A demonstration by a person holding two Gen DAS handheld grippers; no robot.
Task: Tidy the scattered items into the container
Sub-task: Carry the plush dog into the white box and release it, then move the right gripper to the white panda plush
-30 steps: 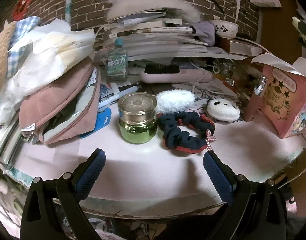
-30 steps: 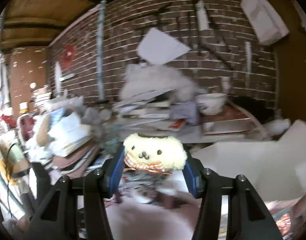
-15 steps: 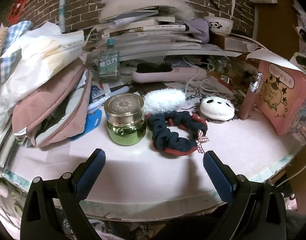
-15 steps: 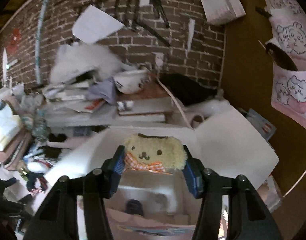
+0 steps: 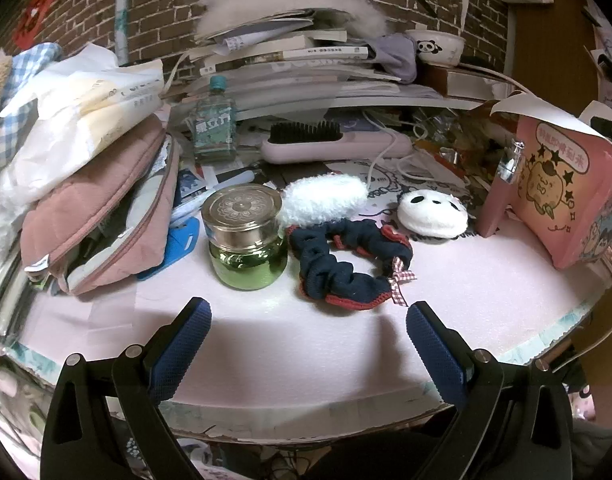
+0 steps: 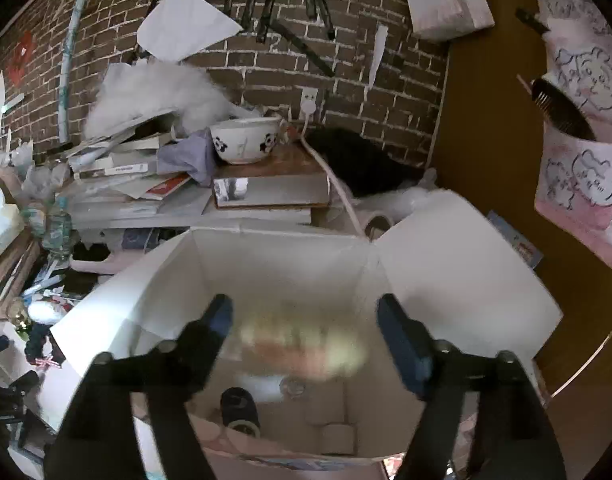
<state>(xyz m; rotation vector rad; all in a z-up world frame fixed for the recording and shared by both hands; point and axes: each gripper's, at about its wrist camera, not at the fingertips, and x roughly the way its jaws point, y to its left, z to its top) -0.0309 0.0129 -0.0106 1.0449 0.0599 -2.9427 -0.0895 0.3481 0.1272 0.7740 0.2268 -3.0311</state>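
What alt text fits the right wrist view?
The right tool, jaws just opened, hangs over an open white box as a blurred yellow plush drops free between them. Cluttered books and a brick wall stand behind.

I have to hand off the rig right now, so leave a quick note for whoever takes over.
Right gripper: jaws have just been opening over the white box; the yellow plush, blurred, lies between them, no longer pinched.
Left gripper: open, empty, in front of the green jar.
Left on the pink mat: jar, navy scrunchie, white puff, panda pad.
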